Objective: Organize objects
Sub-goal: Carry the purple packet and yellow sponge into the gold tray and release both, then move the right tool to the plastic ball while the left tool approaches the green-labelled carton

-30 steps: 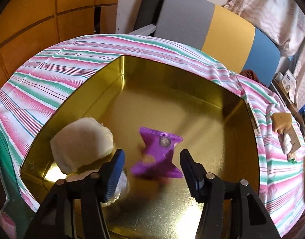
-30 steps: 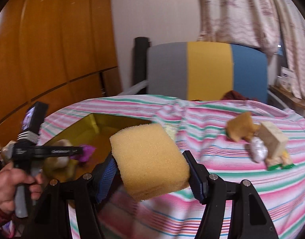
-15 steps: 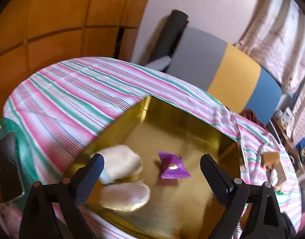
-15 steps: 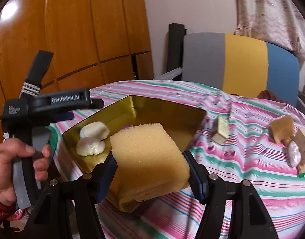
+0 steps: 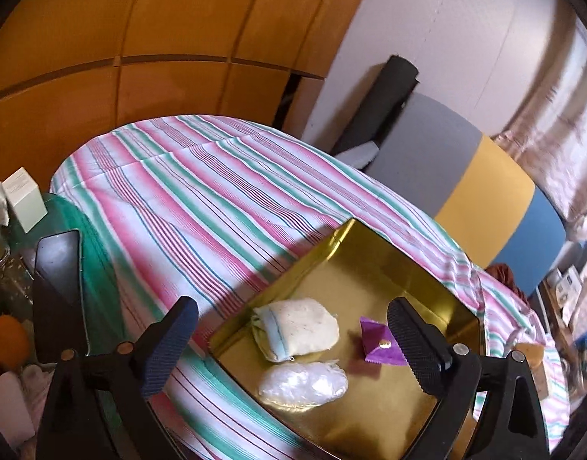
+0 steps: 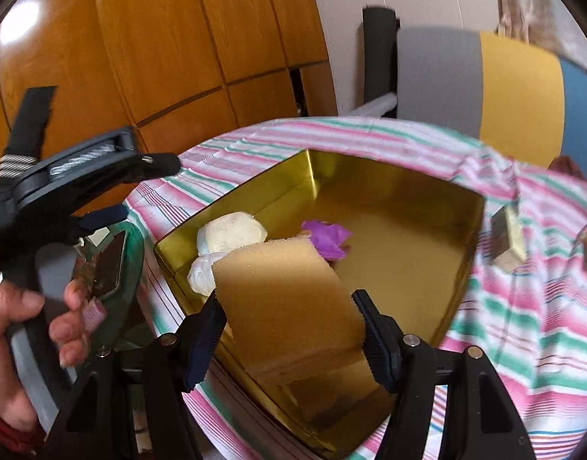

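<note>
Where gold tin [image 5: 374, 268] holds purple packet [image 5: 379, 341]

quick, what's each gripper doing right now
left gripper: open, nothing between its jaws.
right gripper: jaws opening, pads still on the yellow sponge.

Gold tin [image 5: 374, 264] showing a shiny yellow interior, tablecloth [image 5: 201, 191] running in pink, green and white stripes, sponge [image 6: 286, 299] appearing tan-yellow, wrapper [image 5: 379, 343] showing purple, pouch [image 5: 297, 327] lying cream with a pale blue edge, bag [image 5: 303, 383] looking translucent white.
</note>
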`<action>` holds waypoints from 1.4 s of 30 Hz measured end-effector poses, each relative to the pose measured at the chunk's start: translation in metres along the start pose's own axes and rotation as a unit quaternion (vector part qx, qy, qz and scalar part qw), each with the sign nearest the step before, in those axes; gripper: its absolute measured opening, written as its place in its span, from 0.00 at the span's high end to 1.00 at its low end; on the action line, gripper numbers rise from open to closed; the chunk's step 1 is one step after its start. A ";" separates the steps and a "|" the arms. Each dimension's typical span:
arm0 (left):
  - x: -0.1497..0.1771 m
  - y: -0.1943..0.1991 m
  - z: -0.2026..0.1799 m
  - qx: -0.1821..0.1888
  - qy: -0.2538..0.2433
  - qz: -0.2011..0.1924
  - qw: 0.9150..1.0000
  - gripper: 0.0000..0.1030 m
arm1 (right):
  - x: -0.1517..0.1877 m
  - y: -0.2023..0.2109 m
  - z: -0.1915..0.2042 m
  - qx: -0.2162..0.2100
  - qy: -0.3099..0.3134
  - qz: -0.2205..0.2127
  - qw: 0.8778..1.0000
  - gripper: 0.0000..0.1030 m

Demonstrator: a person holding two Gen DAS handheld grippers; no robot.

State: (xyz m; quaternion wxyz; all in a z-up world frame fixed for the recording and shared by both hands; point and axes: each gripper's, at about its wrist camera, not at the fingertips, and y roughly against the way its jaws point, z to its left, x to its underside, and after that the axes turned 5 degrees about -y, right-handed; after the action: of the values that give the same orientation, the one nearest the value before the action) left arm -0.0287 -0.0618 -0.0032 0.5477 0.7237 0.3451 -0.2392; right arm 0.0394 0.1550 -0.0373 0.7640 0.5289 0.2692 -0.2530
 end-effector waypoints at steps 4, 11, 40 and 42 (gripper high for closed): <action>-0.002 0.004 0.004 -0.003 0.005 -0.007 1.000 0.03 | -0.002 -0.017 0.002 -0.014 -0.021 0.024 0.999 0.34; -0.001 0.004 0.007 0.000 0.016 -0.005 1.000 0.03 | 0.002 -0.037 0.010 -0.015 -0.022 0.051 0.998 0.18; 0.025 0.001 -0.045 0.055 -0.047 0.031 0.997 0.03 | -0.003 0.033 -0.043 0.031 -0.094 -0.056 0.994 0.17; 0.027 0.001 -0.049 0.062 -0.054 0.035 0.996 0.03 | -0.002 0.036 -0.049 0.031 -0.103 -0.061 0.992 0.17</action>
State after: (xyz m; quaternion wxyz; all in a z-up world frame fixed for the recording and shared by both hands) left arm -0.0123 -0.0082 -0.0079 0.5281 0.7537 0.2736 -0.2796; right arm 0.0550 0.2130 -0.0260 0.7541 0.5058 0.2132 -0.3607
